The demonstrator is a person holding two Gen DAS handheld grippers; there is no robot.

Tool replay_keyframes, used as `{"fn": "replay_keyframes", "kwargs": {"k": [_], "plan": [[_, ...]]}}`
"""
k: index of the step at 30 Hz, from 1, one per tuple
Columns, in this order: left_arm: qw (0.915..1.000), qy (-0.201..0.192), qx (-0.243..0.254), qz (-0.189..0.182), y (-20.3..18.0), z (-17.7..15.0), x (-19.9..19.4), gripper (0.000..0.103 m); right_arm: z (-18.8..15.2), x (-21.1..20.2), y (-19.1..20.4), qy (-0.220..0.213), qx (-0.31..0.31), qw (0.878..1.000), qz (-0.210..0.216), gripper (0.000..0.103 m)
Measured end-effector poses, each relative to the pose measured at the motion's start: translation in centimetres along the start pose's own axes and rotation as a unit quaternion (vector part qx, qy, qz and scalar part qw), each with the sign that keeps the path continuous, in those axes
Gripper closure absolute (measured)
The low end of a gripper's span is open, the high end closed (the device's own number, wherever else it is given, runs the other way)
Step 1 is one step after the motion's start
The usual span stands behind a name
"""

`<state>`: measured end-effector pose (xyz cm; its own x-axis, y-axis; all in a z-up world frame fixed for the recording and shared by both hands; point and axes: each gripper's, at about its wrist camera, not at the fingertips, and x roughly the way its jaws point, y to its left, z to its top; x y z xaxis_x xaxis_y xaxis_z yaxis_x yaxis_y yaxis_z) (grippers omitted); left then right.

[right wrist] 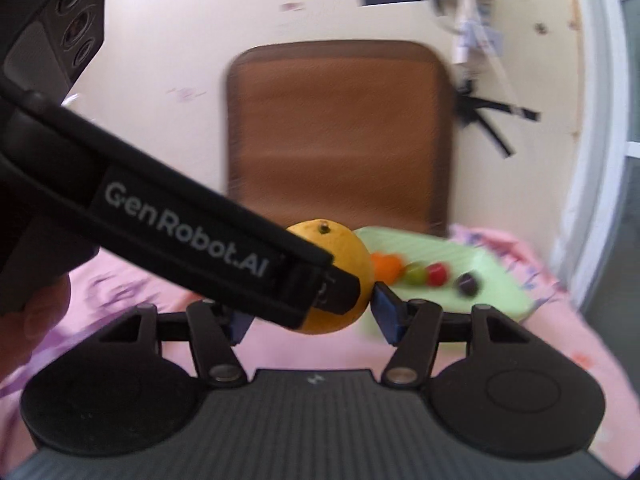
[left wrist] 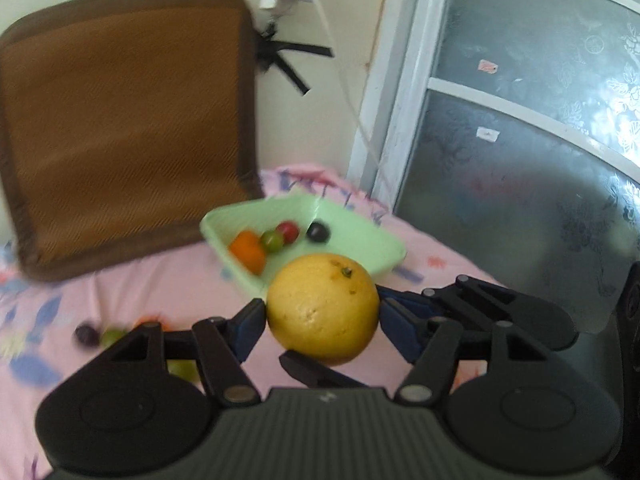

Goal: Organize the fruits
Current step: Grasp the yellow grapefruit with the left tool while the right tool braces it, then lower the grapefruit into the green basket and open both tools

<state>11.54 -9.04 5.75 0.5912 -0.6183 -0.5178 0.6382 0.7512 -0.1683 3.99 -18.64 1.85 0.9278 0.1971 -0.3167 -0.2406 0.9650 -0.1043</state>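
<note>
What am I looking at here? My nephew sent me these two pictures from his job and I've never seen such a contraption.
No robot here: a person holds a two-fingered gripper in each hand, each with a wide-angle camera looking out along its fingers. One picture is from the left gripper, the other from the right gripper. Both appear to grip the same big yellow citrus fruit, lifted above a pink bedsheet; the right camera sees the left gripper's arm crossing its view. Behind sits a pale green tray with four small fruits: orange, green, red and dark purple. A few more small fruits lie on the sheet. A brown cushion leans against the wall.
</note>
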Motion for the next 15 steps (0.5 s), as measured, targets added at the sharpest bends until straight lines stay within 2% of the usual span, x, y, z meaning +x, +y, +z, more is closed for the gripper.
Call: {"fn": "replay_keyframes", "kwargs": {"k": [6,10,15], "plan": [[0.9996,0.008,-0.009,-0.026,-0.6,3.8,7.6,0.037,1.0,3.9,-6.2,0.016,0.005,0.999,-0.048,0.039],[0.9982,0.031,-0.035,-0.036,-0.5,4.4,11.3,0.037,0.8,5.6,-8.6,0.044,0.015,0.997,-0.059,0.039],[0.9961,0.064,-0.05,-0.034,-0.4,3.6,14.0,0.036,0.0,6.2,-9.5,0.04,0.03,0.997,-0.065,0.038]]}}
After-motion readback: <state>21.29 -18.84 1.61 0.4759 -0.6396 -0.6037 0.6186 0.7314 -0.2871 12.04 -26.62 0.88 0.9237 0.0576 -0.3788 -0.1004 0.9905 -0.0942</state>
